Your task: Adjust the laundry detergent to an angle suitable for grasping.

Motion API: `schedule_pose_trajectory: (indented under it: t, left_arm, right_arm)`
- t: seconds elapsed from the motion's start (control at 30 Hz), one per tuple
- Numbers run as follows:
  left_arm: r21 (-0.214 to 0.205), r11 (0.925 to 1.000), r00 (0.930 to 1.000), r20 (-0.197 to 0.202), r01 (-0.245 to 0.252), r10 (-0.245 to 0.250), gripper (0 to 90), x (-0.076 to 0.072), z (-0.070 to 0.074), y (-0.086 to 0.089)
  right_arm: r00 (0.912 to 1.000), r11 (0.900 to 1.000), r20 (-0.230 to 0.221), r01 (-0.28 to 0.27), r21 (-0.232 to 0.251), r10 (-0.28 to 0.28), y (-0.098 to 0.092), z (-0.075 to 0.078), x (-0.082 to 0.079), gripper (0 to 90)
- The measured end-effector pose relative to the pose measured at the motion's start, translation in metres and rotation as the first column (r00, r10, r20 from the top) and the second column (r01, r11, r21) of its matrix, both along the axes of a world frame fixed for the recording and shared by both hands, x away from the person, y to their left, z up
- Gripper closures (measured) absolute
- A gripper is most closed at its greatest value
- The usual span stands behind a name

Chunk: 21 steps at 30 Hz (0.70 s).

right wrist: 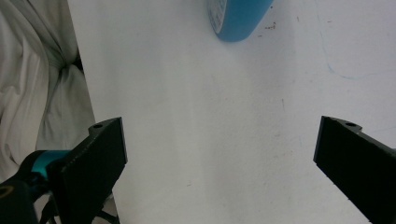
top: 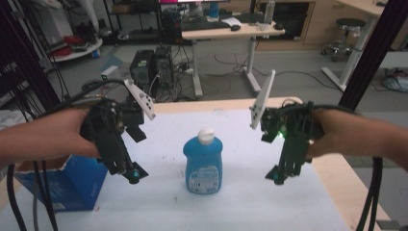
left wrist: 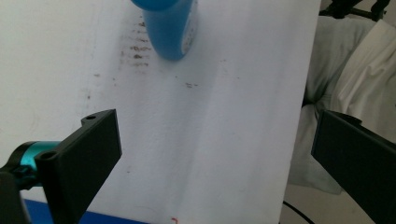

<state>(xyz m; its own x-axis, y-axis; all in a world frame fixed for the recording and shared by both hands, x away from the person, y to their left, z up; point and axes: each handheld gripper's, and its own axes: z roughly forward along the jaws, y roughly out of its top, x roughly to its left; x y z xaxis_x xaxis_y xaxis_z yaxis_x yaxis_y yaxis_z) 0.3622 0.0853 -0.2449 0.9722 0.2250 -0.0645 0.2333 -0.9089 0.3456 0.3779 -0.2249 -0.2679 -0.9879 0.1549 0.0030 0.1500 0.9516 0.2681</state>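
Bottle (top: 203, 162) upright mid-bench (top: 163, 202), between both tools, touching neither. Left hand-held gripper (top: 129, 173) jaws spread wide, box (top: 62, 185) just beside it. Right hand-held gripper (top: 280, 177) likewise spread. Risk: a lopsided one-sided push likely tips the tall bottle before both jaws close

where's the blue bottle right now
In the high view the blue bottle stands upright mid-table on the white sheet, between the left claw and right claw, touching neither.

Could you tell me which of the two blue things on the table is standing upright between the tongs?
The blue bottle with the white cap; the blue box sits at the table's left edge.
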Motion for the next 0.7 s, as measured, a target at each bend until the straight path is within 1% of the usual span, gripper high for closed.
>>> schedule_pose_trajectory:
  t: [0.07,0.2,0.27,0.47,0.5,0.6,0.7]
  left_arm:
    - [-0.007,0.9999,0.9999,-0.007,0.008,-0.008,1.6,-0.005,-0.001,-0.001]
    - [-0.005,0.9995,0.9995,-0.012,0.030,-0.030,1.7,-0.012,-0.002,-0.002]
    - [-0.010,0.9991,0.9990,-0.019,0.040,-0.041,1.7,-0.016,-0.002,-0.001]
    - [-0.015,0.9983,0.9982,-0.021,0.056,-0.056,1.7,-0.022,-0.006,-0.002]
    - [-0.011,0.9979,0.9977,-0.022,0.064,-0.065,1.7,-0.023,-0.006,-0.003]
    - [-0.007,0.9975,0.9971,-0.031,0.070,-0.070,1.6,-0.024,-0.008,-0.005]
    - [-0.017,0.9972,0.9967,-0.033,0.073,-0.074,1.7,-0.027,-0.008,-0.007]
  right_arm:
    - [1.0000,1.0000,0.004,0.003,0.000,-0.003,0.001,0.002,0.001,2.0]
    - [0.9999,0.9999,0.003,0.010,-0.009,-0.010,0.001,0.006,0.006,2.0]
    - [0.9999,0.9999,0.005,0.013,-0.008,-0.013,0.002,0.008,0.008,2.0]
    - [0.9999,0.9998,0.007,0.008,-0.020,-0.008,0.006,0.015,0.015,2.0]
    - [1.0000,0.9997,0.006,0.008,-0.023,-0.007,0.006,0.016,0.016,2.0]
    - [0.9999,0.9997,0.006,0.012,-0.024,-0.011,0.006,0.017,0.019,2.0]
    - [0.9999,0.9997,0.004,0.014,-0.022,-0.014,0.006,0.016,0.019,2.0]
